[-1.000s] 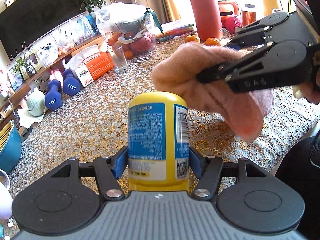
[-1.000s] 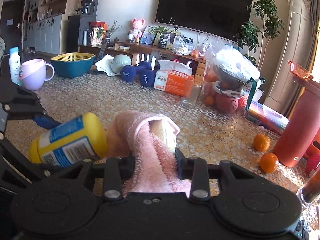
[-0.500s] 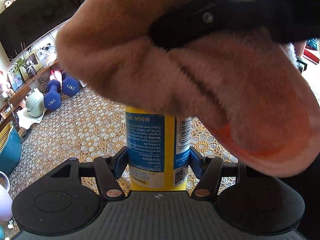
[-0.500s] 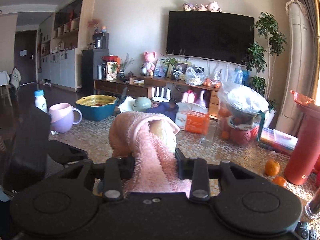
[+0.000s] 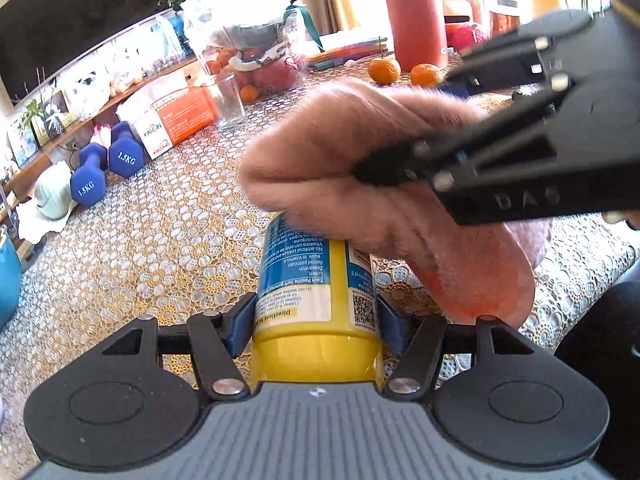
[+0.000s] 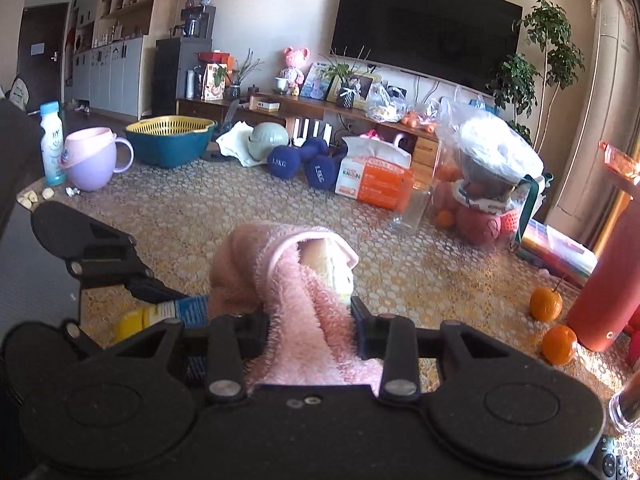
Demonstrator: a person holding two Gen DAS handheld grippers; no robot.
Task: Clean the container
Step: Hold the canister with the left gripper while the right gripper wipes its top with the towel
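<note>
Your tabletop (image 6: 248, 216) wears a gold lace cover. On it stand two blue dumbbells (image 6: 300, 166), an orange tissue pack (image 6: 376, 178), a clear glass (image 6: 412, 210), two oranges (image 6: 554, 324), a red bottle (image 6: 608, 292), a lilac cup (image 6: 94, 164) and, by the far left edge, what look like small scraps (image 6: 34, 197).

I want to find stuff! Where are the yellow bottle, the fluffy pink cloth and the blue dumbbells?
yellow plastic bottle with blue label (image 5: 296, 280): left wrist view, on its label.
fluffy pink cloth (image 6: 304, 320): right wrist view, on its hanging fold.
blue dumbbells (image 6: 304, 162): right wrist view, on one weight's end.
</note>
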